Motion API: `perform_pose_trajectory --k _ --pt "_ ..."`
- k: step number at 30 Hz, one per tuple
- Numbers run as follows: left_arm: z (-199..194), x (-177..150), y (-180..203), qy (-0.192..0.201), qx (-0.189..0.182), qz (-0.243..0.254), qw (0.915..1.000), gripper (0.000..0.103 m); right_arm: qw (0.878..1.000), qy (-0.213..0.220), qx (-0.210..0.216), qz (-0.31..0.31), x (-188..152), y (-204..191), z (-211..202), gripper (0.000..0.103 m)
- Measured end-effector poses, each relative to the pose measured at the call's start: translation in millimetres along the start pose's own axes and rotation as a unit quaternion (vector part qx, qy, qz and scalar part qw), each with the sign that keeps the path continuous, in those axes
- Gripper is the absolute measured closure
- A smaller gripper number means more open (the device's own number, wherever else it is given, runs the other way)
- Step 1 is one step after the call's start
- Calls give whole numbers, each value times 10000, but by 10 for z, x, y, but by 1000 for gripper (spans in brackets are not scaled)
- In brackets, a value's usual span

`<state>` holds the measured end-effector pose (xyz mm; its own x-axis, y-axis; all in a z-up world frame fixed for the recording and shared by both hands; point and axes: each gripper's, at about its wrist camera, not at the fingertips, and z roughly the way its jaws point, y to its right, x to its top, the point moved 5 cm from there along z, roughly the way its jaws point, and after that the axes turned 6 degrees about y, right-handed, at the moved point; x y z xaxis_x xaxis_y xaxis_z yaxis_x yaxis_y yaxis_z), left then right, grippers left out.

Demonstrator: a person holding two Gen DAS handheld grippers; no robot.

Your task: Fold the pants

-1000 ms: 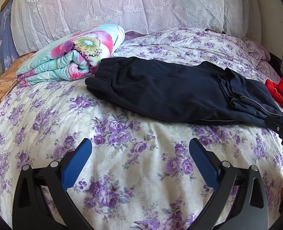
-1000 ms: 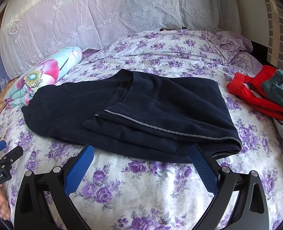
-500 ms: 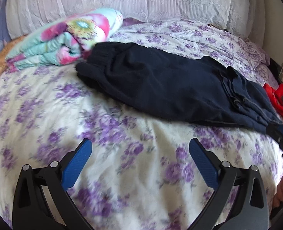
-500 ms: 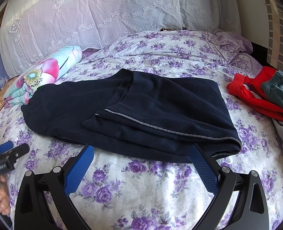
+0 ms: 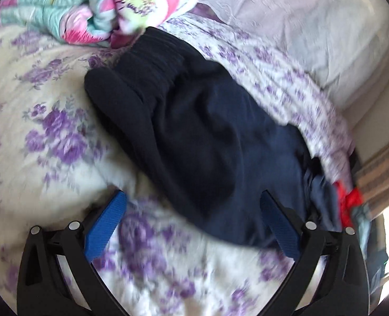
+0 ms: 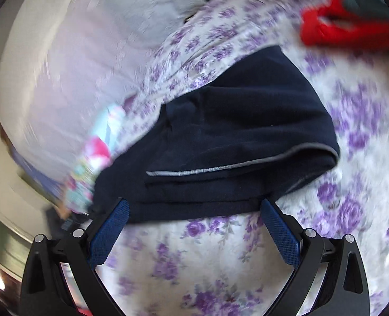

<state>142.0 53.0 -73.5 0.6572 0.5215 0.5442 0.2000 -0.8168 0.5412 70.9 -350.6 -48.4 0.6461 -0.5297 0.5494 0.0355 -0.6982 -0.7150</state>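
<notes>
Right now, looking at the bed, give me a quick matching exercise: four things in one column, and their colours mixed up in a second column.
Things:
1. pants
2. bed sheet
3. rolled blanket
4. garment at the far edge

Colours:
A. red
B. white with purple flowers
C. dark navy
D. teal and pink floral

Pairs: 1-C, 2-B, 3-D, 4-A

A purple-flowered bedspread (image 5: 36, 142) covers the bed in front of me, with a folded floral quilt (image 5: 70, 8) at its far left. Pale pillows (image 5: 313, 26) line the head; something red (image 6: 334, 29), perhaps clothing, lies blurred to my right.
</notes>
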Motion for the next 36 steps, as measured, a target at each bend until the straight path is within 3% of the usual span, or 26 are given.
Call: perform_pose_trajectory --k 5,8,11,15,17,19,21,23,26,27,28,31,36 --pt "56 228 -102 -10 -559 -936 9940 4 9965 23 453 701 15 108 -70 3" --pt "152 386 -153 70 -863 -1500 9849 4 9965 47 389 734 26 74 -37 3" --pt "246 470 -121 91 -924 -1544 9836 4 9978 35 228 626 91 58 76 3" --pt "297 435 27 242 -795 -1026 9912 6 9981 42 219 576 235 59 243 3" --pt "269 427 -15 315 -691 -1030 9918 21 9972 74 332 659 298 89 293 3" --pt "259 421 -95 283 -636 -1195 9904 49 9969 85 418 668 340 88 316 3" --pt "256 396 -191 196 -720 -1379 9876 65 9959 119 506 741 408 108 364 3" --pt "269 380 -231 137 -833 -1498 9851 72 9958 149 492 756 460 109 415 6" --pt "249 361 -163 220 -704 -1271 9891 77 9968 238 323 696 489 155 463 41" --pt "244 358 -140 250 -644 -1181 9906 78 9960 228 332 796 483 210 469 59" --pt "235 355 -107 277 -589 -1084 9920 80 9942 194 394 986 475 295 473 70" --pt "212 367 -83 307 -573 -1001 9928 84 9866 65 740 1450 460 436 462 80" --pt "-67 314 -34 472 -745 -903 9920 87 9937 322 749 767 490 173 254 84"
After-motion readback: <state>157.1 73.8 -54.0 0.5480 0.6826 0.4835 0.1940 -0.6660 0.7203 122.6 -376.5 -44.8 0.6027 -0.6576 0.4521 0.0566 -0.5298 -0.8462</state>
